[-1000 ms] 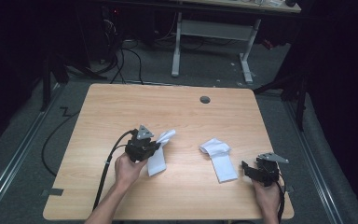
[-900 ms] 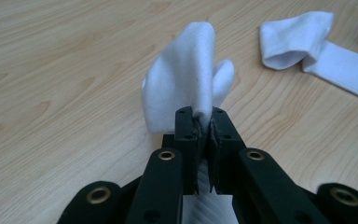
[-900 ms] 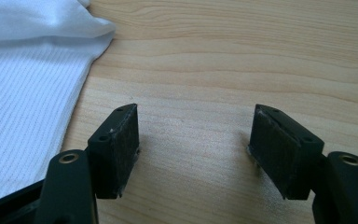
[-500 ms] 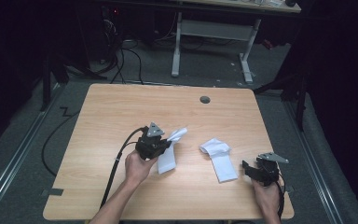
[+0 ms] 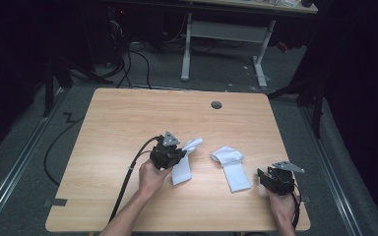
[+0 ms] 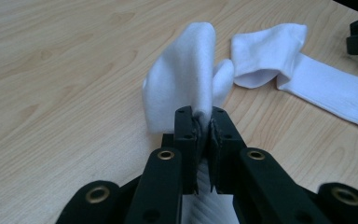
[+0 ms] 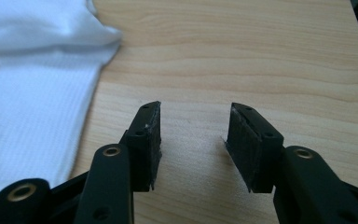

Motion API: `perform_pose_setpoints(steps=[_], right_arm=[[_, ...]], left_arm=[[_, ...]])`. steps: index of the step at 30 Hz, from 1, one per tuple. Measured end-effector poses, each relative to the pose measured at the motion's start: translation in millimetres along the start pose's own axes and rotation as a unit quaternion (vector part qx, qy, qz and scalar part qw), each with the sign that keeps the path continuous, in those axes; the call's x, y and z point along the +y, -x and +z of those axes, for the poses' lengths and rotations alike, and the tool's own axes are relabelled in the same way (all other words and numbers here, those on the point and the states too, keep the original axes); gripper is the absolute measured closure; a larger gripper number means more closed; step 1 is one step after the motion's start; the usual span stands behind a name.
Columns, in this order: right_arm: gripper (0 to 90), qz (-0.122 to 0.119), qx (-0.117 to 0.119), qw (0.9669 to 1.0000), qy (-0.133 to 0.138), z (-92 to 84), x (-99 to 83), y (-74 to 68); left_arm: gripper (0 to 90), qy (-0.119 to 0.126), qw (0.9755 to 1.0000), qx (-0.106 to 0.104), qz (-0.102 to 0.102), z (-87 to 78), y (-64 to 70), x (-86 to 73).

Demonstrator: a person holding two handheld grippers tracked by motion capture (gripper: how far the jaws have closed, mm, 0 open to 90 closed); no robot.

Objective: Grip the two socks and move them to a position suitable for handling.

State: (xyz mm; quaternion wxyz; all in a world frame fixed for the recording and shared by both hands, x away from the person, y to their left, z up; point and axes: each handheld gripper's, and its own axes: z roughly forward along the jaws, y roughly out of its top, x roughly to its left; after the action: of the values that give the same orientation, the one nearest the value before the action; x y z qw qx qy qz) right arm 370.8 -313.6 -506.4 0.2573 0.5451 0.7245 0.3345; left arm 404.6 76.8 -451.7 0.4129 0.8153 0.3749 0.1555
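Observation:
Two white socks lie on the wooden table [image 5: 118,128]. My left gripper [image 5: 179,156] [image 6: 204,126] is shut on the left sock [image 5: 182,169] [image 6: 186,79], pinching a fold that stands up between its jaws, while the rest trails on the table. The right sock [image 5: 234,167] [image 6: 307,70] [image 7: 32,93] lies flat just beyond, its foot end bunched. My right gripper [image 5: 263,176] [image 7: 193,135] rests near the table's front right, to the right of that sock. Its jaws have just been closing but stand apart, with bare wood between them.
A round cable hole [image 5: 216,104] sits near the table's far edge. The left gripper's black cable [image 5: 130,169] trails to the front edge. A strip of grey tape [image 5: 58,202] lies at the front left corner. A white desk frame [image 5: 224,34] stands beyond on the floor.
My left hand has carried its sock to the right, closer to the other sock. The right hand has stayed where it was.

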Motion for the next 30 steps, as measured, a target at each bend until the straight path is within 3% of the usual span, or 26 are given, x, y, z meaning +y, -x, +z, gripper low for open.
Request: perform_pose_setpoints(steps=[7, 10, 13, 17, 21, 22, 24, 30], right_arm=[[58.2, -0.001, 0.015, 0.9994, 0.031, -15.7, 7.4, -6.6], [62.6, -0.006, 0.044, 0.9980, 0.045, -24.8, 13.8, -15.7], [66.5, -0.017, 0.089, 0.9943, 0.057, -29.3, 19.1, -28.2], [67.8, -0.038, 0.118, 0.9906, 0.058, -26.5, 22.9, -49.0], [68.3, -0.048, 0.131, 0.9885, 0.057, -22.6, 24.8, -61.3], [68.8, -0.058, 0.145, 0.9860, 0.058, -20.5, 26.4, -72.7], [69.3, -0.069, 0.156, 0.9835, 0.059, -19.8, 27.7, -81.9], [70.0, -0.091, 0.180, 0.9780, 0.052, -11.5, 29.1, -106.6]], left_arm=[[83.1, -0.004, 1.0000, 0.001, 0.002, 10.0, 3.5, -6.4], [82.7, -0.019, 0.9997, 0.005, 0.013, 16.8, 5.6, -10.6], [82.3, -0.020, 0.9998, 0.001, 0.006, 20.2, 5.2, -13.8], [81.5, -0.025, 0.9997, 0.000, 0.006, 24.3, 4.9, -18.1], [80.4, -0.037, 0.9993, -0.003, 0.001, 28.3, 2.8, -21.6], [80.4, -0.044, 0.9990, -0.005, 0.004, 29.4, 2.8, -22.2], [80.4, -0.045, 0.9990, -0.007, 0.003, 30.7, 3.4, -22.6], [73.3, -0.053, 0.9986, -0.005, 0.008, 33.7, 5.0, -23.6]])
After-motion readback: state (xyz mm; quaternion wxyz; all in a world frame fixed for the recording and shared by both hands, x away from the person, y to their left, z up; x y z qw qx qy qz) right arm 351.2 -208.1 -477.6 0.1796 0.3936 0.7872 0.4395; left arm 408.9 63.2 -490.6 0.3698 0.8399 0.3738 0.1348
